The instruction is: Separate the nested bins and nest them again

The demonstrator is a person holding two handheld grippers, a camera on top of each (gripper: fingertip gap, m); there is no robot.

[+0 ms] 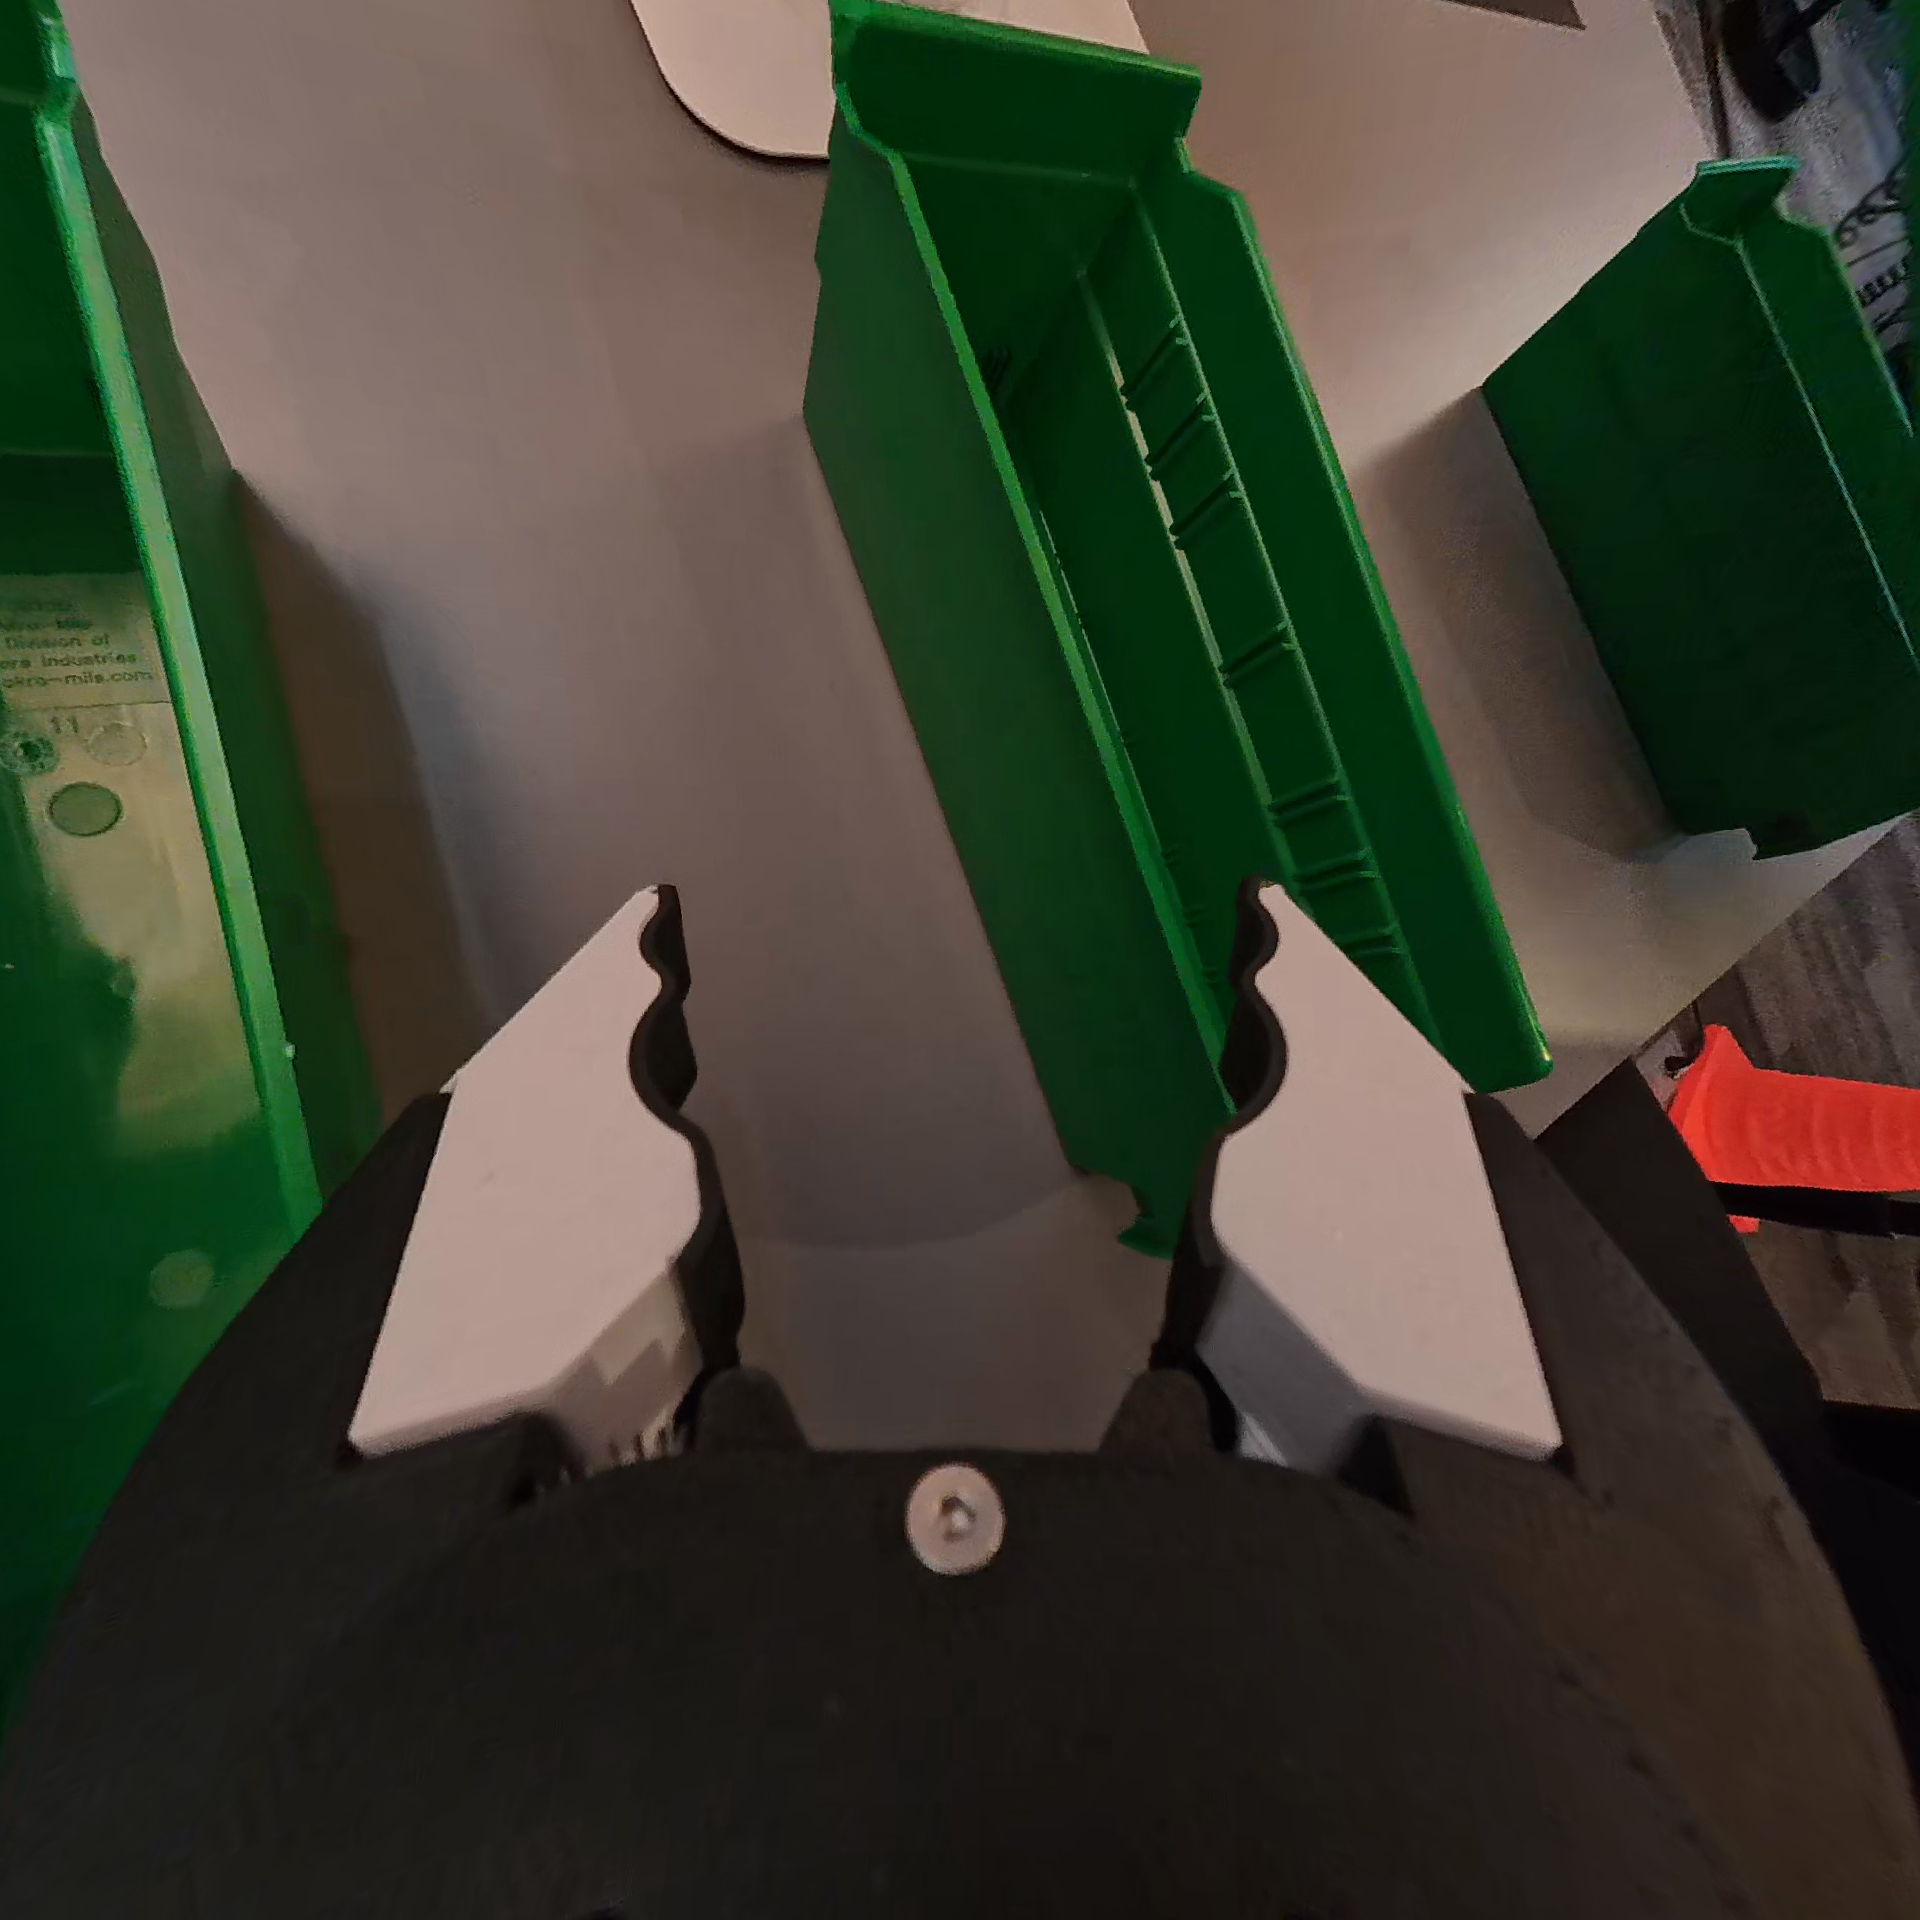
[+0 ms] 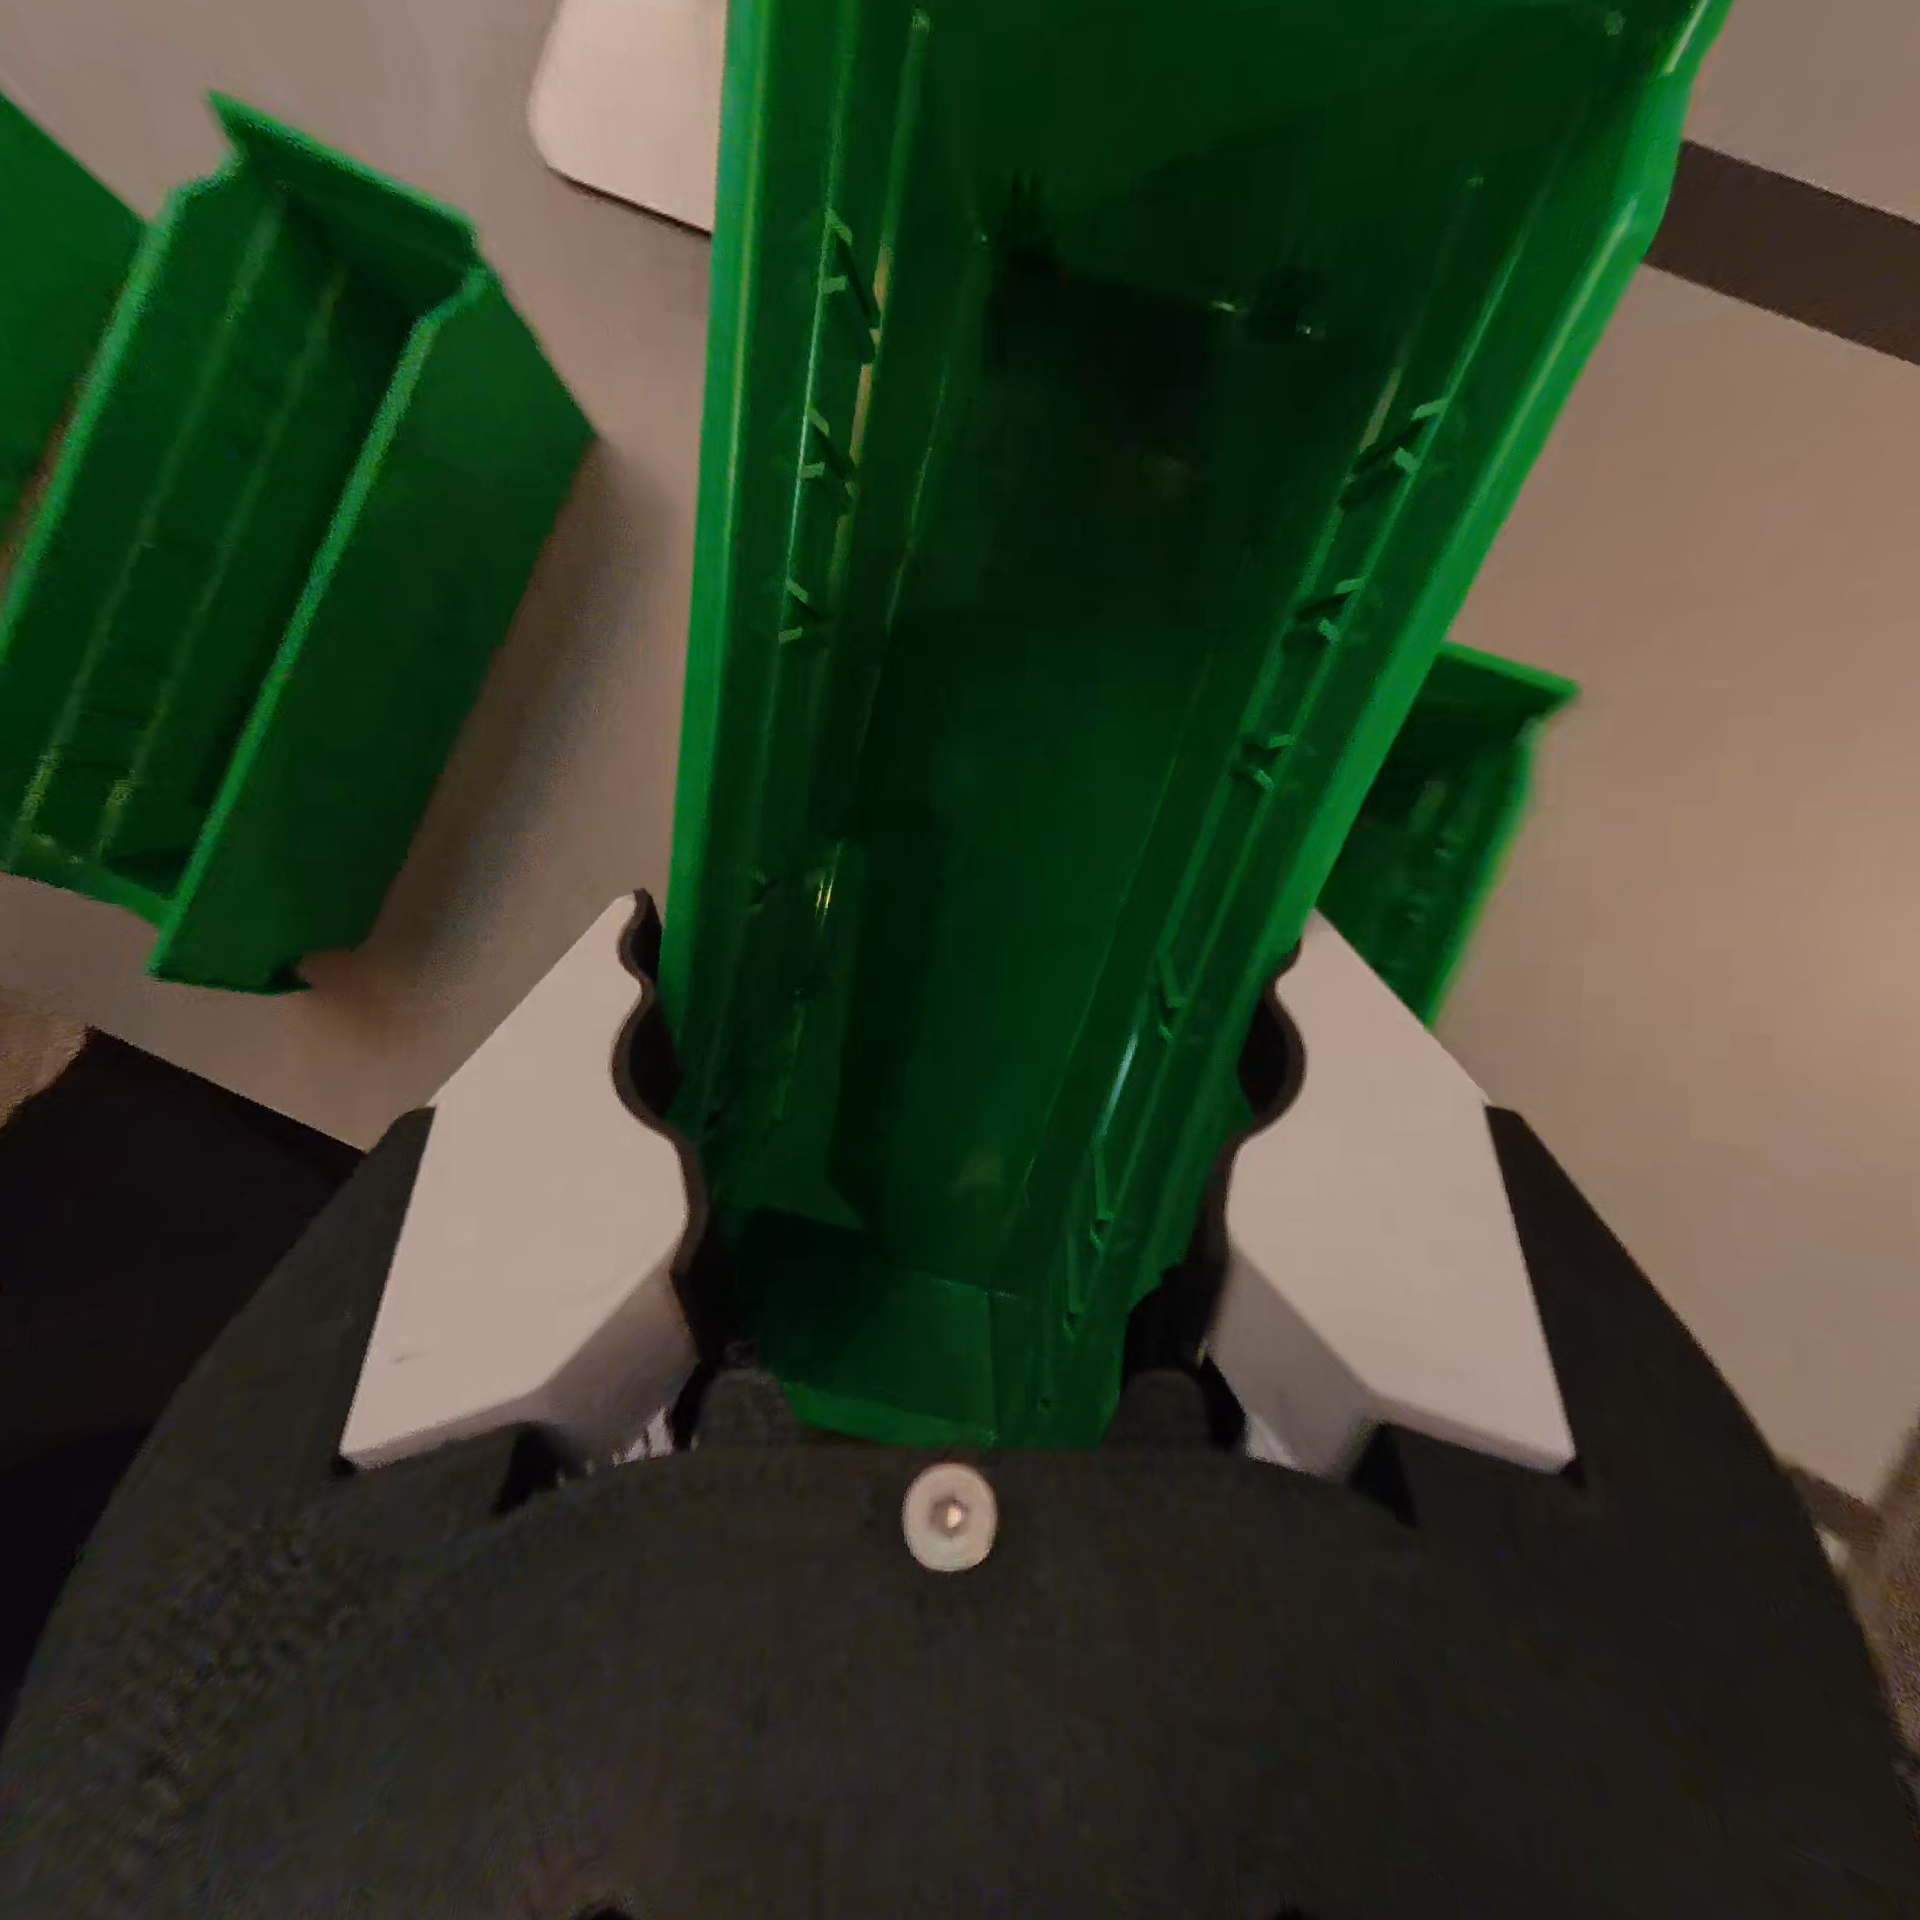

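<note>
In the right wrist view we begin closest to the camera, at our right gripper (image 2: 961, 951). Its two white fingers with wavy black pads stand on both sides of a long green bin (image 2: 1091, 644), and the pads press on its side walls, so the claw is clamped on this bin. The open top of the bin faces the camera and we look down into its dark inside, with small ribs along both walls. The bin reaches from the base of the fingers up to the top edge of the picture. Behind it on the right a second green bin (image 2: 1444, 821) shows partly, blurred, on the pale table (image 2: 1714, 582). To the left a third green bin (image 2: 249, 582) lies on the table, also open side up, well apart from the held one.

In the left wrist view our left gripper (image 1: 961, 904) has its fingers wide apart and nothing is between them, only the grey table top (image 1: 582, 520). The right finger pad (image 1: 1252, 997) is just at the left wall of a narrow green bin (image 1: 1132, 582) that stands on the table; we cannot tell if they really touch. Further right another green bin (image 1: 1725, 540) stands near the table edge. At the left border a tall green bin wall (image 1: 125, 727) with a pale label fills the side. Beyond the table edge, low on the right, an orange ribbed object (image 1: 1808, 1127) is seen.
</note>
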